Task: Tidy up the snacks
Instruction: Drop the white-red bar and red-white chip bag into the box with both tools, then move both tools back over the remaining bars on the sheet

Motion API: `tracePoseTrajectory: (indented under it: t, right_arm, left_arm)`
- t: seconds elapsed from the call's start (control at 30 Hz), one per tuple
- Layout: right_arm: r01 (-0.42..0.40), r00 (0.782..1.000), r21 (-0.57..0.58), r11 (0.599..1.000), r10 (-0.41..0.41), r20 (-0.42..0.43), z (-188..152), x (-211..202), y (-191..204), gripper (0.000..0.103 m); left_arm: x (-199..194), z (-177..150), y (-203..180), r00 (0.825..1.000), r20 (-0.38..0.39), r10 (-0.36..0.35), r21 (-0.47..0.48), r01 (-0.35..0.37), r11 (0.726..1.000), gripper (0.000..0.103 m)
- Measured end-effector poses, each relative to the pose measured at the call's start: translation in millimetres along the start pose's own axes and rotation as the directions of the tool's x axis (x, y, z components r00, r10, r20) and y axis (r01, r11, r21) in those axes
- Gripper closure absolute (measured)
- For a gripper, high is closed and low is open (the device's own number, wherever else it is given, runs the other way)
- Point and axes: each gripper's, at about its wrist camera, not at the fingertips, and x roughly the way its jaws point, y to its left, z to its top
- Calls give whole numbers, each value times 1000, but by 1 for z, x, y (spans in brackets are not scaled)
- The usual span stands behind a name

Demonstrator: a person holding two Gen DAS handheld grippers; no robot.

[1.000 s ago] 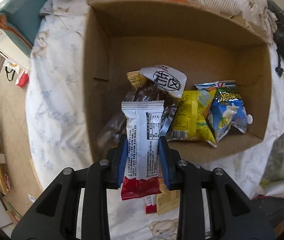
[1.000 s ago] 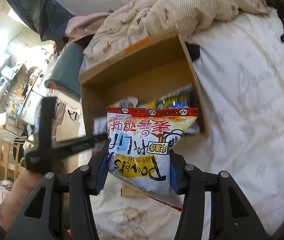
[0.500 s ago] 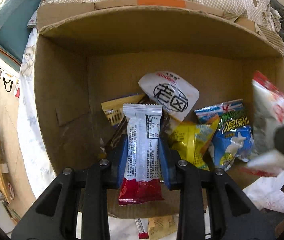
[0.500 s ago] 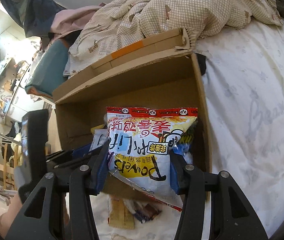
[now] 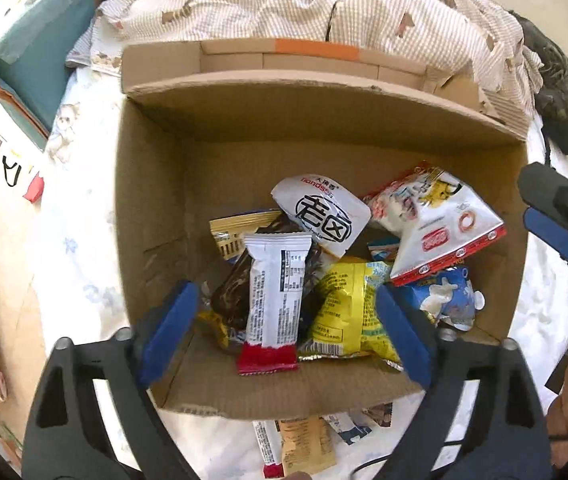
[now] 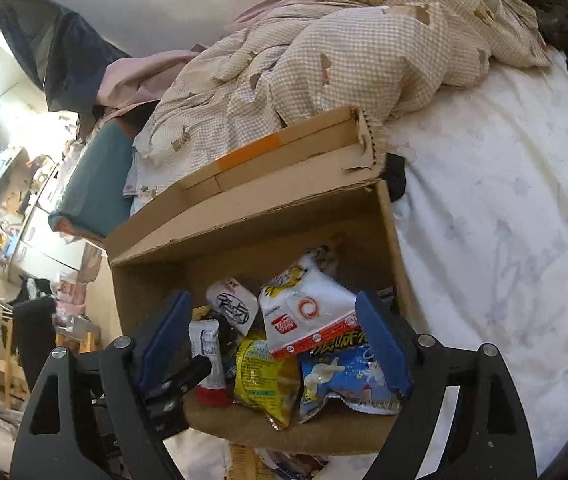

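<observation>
We see a bed (image 5: 80, 248) covered by a white printed sheet. A cardboard box (image 5: 156, 208) sits directly on it. Behind the box a rumpled checked quilt (image 6: 323, 60) is heaped, touching the box's back flap. In front of the box a few loose snack packets (image 5: 303, 440) lie on the sheet. Left of the box lies a teal cushion (image 5: 32, 48).

Between the spread jaws of the left gripper (image 5: 284, 332), inside the open brown cardboard box (image 5: 156, 200), a white-and-red bar wrapper (image 5: 274, 300) lies on a dark glossy packet (image 5: 232, 292). Beside it, toward the right jaw, lies a yellow foil bag (image 5: 347, 312). Beyond the jaws, a white oval pouch with black characters (image 5: 319, 212) sits left of a large white red-edged chip bag (image 5: 435, 224), which rests on a blue snack bag (image 5: 447, 300).
</observation>
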Motion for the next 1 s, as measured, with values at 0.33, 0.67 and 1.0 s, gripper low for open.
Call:
tracePoseTrajectory:
  t: [0.33,0.67,1.0]
  right_arm:
    - [-16,1000,29,999,16,3,-9,-20,-8,17]
    - [-24,1000,17,1000,24,-19,-40,-42,-1,17]
    - [-9,997,137,990,20,-79,-100,-68,-26,17]
  left_arm:
    - [-28,-15,15,1000,5,5,-53,-5,999,13]
    - [-55,-53,30,1000,25,11,-74,-9,997,13]
    - [-15,-121,11,996,-67,61,-28,-63,998,46]
